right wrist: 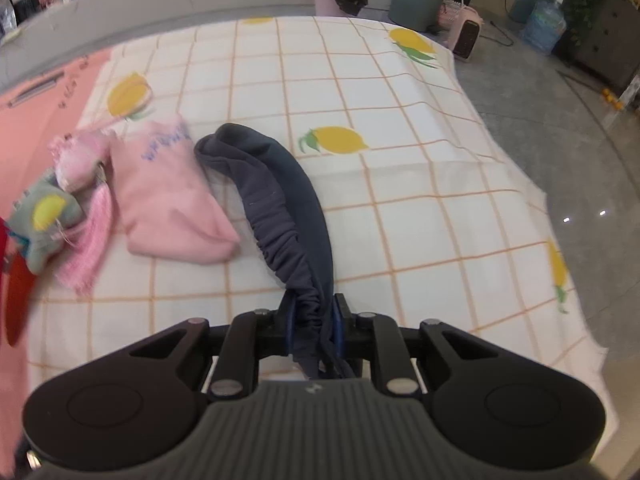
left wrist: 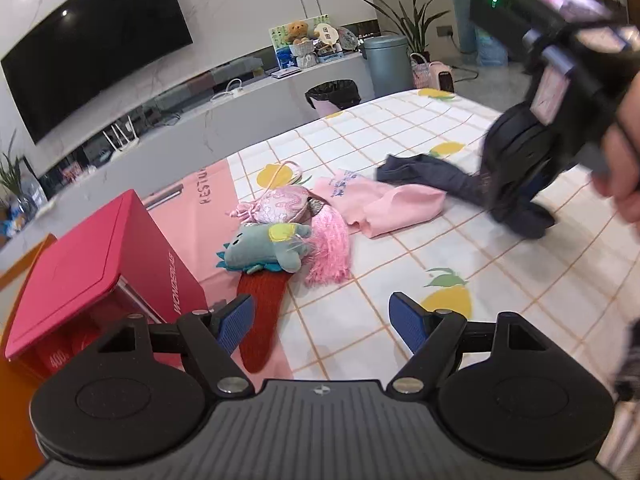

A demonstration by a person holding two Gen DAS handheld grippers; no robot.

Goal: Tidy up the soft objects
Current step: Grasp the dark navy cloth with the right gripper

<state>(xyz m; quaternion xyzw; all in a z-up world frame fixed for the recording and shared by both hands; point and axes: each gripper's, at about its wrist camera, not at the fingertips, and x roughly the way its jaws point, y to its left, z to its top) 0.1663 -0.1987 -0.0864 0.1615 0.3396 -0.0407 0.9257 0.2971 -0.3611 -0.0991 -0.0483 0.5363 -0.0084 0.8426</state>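
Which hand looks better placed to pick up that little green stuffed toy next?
Probably left: the left hand-held gripper is open and empty, near the green stuffed toy. The right hand-held gripper is shut on the dark garment.

Navy garment (right wrist: pixel 280 184) trails across cloth, gathered end pinched; pink garment (right wrist: pixel 168 200) flat beside.

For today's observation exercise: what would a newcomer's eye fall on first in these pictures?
First, the dark navy garment clamped in the right hand-held gripper, trailing across the lemon-print tablecloth. Next, the pink garment beside it, then the red box left of the open left hand-held gripper.
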